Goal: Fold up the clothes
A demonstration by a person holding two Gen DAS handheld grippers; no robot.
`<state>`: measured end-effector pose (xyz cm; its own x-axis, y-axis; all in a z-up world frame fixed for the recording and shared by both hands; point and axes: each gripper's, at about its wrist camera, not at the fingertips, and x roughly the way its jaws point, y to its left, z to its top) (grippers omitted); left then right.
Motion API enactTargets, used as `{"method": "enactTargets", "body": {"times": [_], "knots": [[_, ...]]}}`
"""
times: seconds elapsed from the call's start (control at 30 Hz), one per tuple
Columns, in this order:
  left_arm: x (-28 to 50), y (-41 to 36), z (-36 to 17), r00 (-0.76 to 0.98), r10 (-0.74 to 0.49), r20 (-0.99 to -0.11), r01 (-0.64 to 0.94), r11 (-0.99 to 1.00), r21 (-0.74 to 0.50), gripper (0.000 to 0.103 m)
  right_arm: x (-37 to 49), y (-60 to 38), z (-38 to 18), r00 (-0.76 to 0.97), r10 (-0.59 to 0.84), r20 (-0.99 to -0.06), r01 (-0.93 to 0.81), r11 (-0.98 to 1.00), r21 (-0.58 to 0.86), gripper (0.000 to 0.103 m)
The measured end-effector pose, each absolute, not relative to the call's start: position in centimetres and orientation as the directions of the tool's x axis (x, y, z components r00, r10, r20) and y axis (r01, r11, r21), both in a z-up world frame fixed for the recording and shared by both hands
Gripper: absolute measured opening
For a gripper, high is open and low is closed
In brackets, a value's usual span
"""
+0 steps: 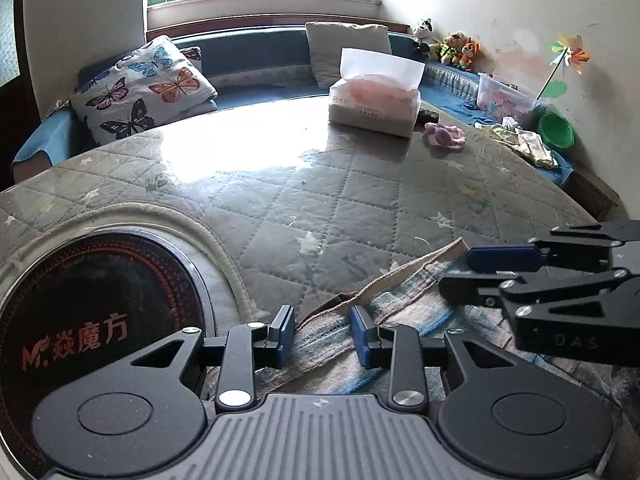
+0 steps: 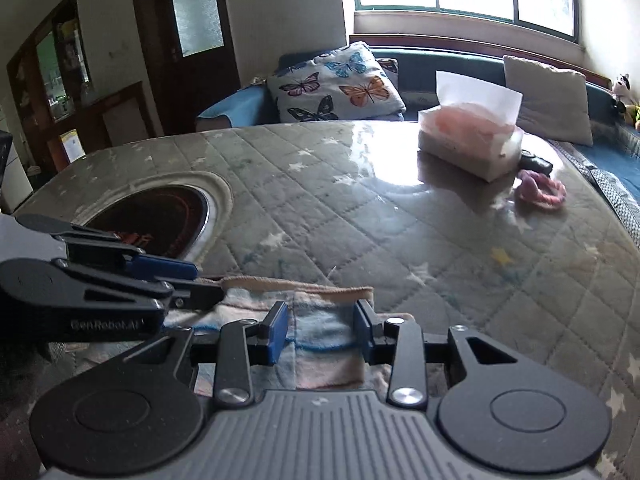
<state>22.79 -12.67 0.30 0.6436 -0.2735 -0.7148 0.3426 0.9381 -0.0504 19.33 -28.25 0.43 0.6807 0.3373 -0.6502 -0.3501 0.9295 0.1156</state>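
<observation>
A round burner [image 1: 96, 312] marked "M. 焱魔方" is seen at 9 o'clock in the quilted table [image 1: 320, 200]; the left gripper [image 1: 322, 334] and right gripper [image 2: 322, 334], "GenRobot.AI" legible on the left one, are held spread over a striped cloth [image 2: 320, 328] at 6 o'clock; a tissue pack [image 1: 374, 100] is set at 1 o'clock

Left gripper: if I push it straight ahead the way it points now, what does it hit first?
Most likely the striped cloth lying between its fingers, then the quilted table cover beyond it. Depth is hard to judge here.
</observation>
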Motion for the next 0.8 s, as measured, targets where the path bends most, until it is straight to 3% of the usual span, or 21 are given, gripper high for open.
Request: {"method": "enactTargets", "body": {"times": [0.43, 0.6, 0.7, 0.8], "knots": [[19.4, -10.5, 1.4, 0.662, -0.230, -0.714, 0.288, 0.957, -0.041, 0.054, 16.2, -31.1, 0.7, 0.691, 0.324, -0.646, -0.272, 0.945, 0.183, 0.040], [16.9, -9.0, 1.5, 0.654, -0.223, -0.723, 0.252, 0.965, -0.070, 0.055, 14.7, -32.5, 0.6, 0.689, 0.341, -0.639, -0.240, 0.940, 0.243, 0.040], [15.6, -8.4, 1.6, 0.654, -0.221, -0.724, 0.235, 0.968, -0.084, 0.057, 14.2, -33.0, 0.4, 0.684, 0.353, -0.638, -0.228, 0.935, 0.273, 0.048], [14.6, -7.9, 1.7, 0.655, -0.223, -0.722, 0.220, 0.970, -0.100, 0.057, 14.0, -33.2, -0.3, 0.669, 0.365, -0.647, -0.213, 0.928, 0.304, 0.048]]}}
